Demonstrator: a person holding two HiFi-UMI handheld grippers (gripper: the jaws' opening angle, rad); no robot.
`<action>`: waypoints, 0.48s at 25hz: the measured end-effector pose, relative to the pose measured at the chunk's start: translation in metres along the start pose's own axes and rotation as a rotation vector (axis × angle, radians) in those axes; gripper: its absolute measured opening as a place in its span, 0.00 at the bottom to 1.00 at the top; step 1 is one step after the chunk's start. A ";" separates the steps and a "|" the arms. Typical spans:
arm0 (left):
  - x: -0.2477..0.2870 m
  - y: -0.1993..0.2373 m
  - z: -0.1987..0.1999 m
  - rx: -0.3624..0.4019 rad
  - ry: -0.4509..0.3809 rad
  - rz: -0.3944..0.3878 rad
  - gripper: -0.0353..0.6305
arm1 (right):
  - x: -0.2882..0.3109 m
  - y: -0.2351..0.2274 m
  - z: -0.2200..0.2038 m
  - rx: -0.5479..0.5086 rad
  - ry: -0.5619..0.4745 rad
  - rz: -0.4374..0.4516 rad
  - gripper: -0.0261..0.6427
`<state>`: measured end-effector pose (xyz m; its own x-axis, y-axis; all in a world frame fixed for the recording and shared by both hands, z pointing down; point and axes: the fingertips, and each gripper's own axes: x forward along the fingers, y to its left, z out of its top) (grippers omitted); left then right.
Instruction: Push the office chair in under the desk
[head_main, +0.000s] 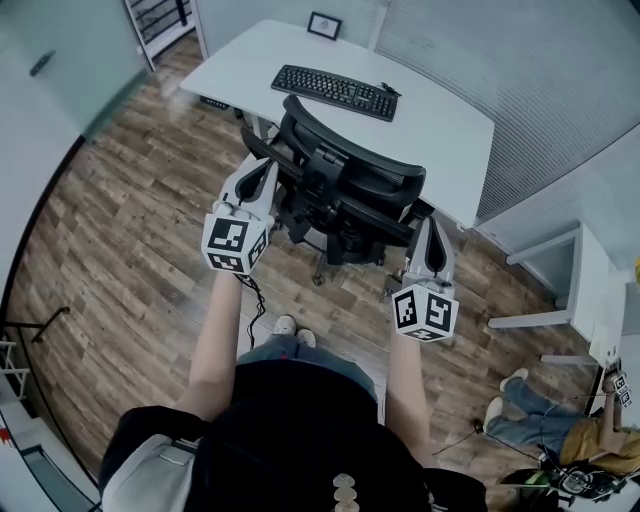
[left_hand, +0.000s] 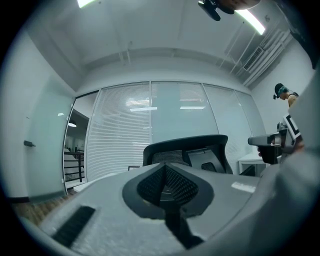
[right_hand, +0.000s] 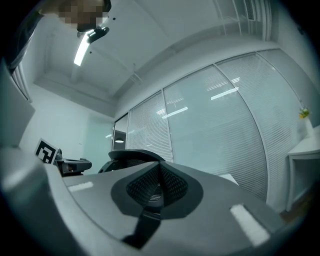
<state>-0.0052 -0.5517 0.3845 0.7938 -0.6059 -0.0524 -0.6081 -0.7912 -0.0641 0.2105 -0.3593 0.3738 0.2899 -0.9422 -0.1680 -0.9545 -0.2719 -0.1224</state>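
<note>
Chair spot: the black mesh office chair (head_main: 345, 190) is being lined up on the brown wood-plank floor (head_main: 130, 230), right at the near edge of the white rectangular worktop (head_main: 450, 140), backrest toward the person; by the look of it, it's not yet being tucked fully under.
Left tongs: the grey left tongs (head_main: 262, 172) are being held clenched with nothing in them, tip just beside the chair's left side; whether contact is being made can't be told.
Right tongs: the grey right tongs (head_main: 430, 232) are being held clenched and empty too, near the right end of the backrest.
Spin risk: the chair is only being nudged by closed tips, not gripped, so an uneven shove is likely getting the seat swivelled instead of rolled straight.
Slip risk: the tips are being set against curved mesh and plastic, so they could be getting skidded off and jabbed past the backrest.
Bump risk: armrest height can't be judged from above; if too high, the worktop edge is being hit and the black keyboard (head_main: 335, 90) and small dark picture frame (head_main: 324, 25) are being rattled.
Leg risk: a skewed roll could be getting a castor jammed against a worktop leg.
Cable risk: a thin dark cable (head_main: 257, 300) is being dangled under the left tongs near the shoes, so it could be getting snagged or trodden on.
</note>
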 end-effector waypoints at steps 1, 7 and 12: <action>0.000 0.000 0.000 0.002 0.001 -0.001 0.06 | 0.000 0.001 -0.001 0.000 0.001 0.003 0.05; 0.001 -0.007 -0.004 0.011 0.011 -0.038 0.06 | 0.000 0.006 0.000 0.006 0.003 0.020 0.05; 0.001 -0.007 -0.004 0.014 0.014 -0.040 0.06 | 0.000 0.008 0.001 0.003 0.004 0.024 0.05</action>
<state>-0.0002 -0.5471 0.3886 0.8173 -0.5751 -0.0360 -0.5760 -0.8136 -0.0798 0.2031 -0.3613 0.3714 0.2666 -0.9492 -0.1671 -0.9610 -0.2484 -0.1217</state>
